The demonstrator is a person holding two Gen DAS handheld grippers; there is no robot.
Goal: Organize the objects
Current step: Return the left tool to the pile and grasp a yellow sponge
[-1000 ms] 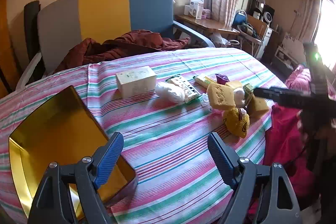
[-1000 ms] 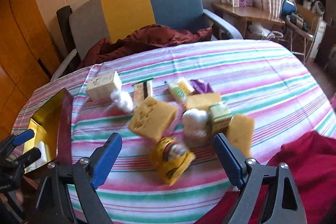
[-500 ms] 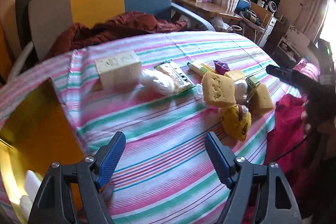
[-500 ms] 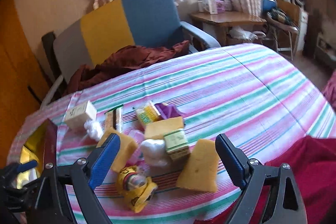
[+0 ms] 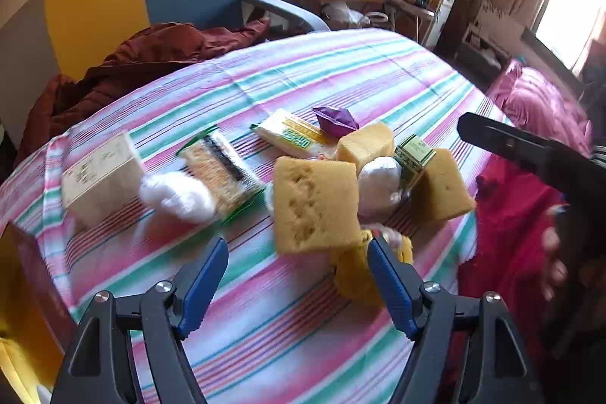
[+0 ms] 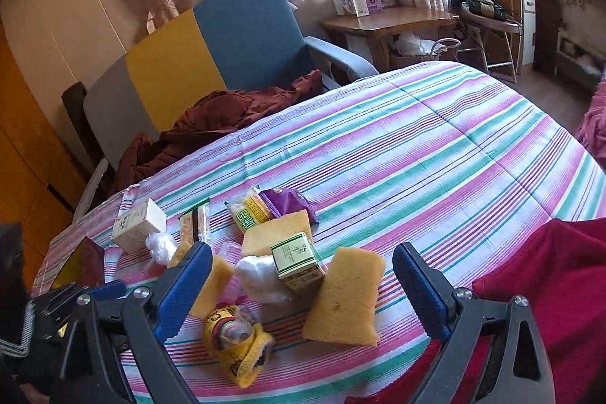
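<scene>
Your left gripper (image 5: 297, 281) has swung away from the gold tin (image 5: 22, 313), which a second ago filled the space beside its left finger and now shows only as a sliver at the far left edge; its fingers (image 5: 200, 284) are narrowing slightly yet stand wide apart with nothing but striped cloth between them. Just past its right finger lies the yellow pouch (image 5: 354, 275), and directly ahead of the gap the big holed sponge (image 5: 314, 203) leans against the pile, so you look lined up for a first pick there. Your right gripper (image 6: 301, 286) has barely shifted in the last half second; its fingers are opening wider and grip nothing. Between them, close in, sit the yellow pouch (image 6: 236, 337), a second sponge (image 6: 342, 298) toward the right finger, the white wad (image 6: 259, 275) and the small green box (image 6: 297, 258). Further on come the third sponge (image 6: 276, 233), the yellow-green packet (image 6: 250, 211) and the purple wrapper (image 6: 286, 201); off beyond the left finger are the snack bar (image 6: 195, 224) and the cream carton (image 6: 138, 226). Farthest, past the worktop (image 6: 416, 146), stands the armchair (image 6: 227, 40). Nothing has been sorted yet: every item is loose on the cloth.
</scene>
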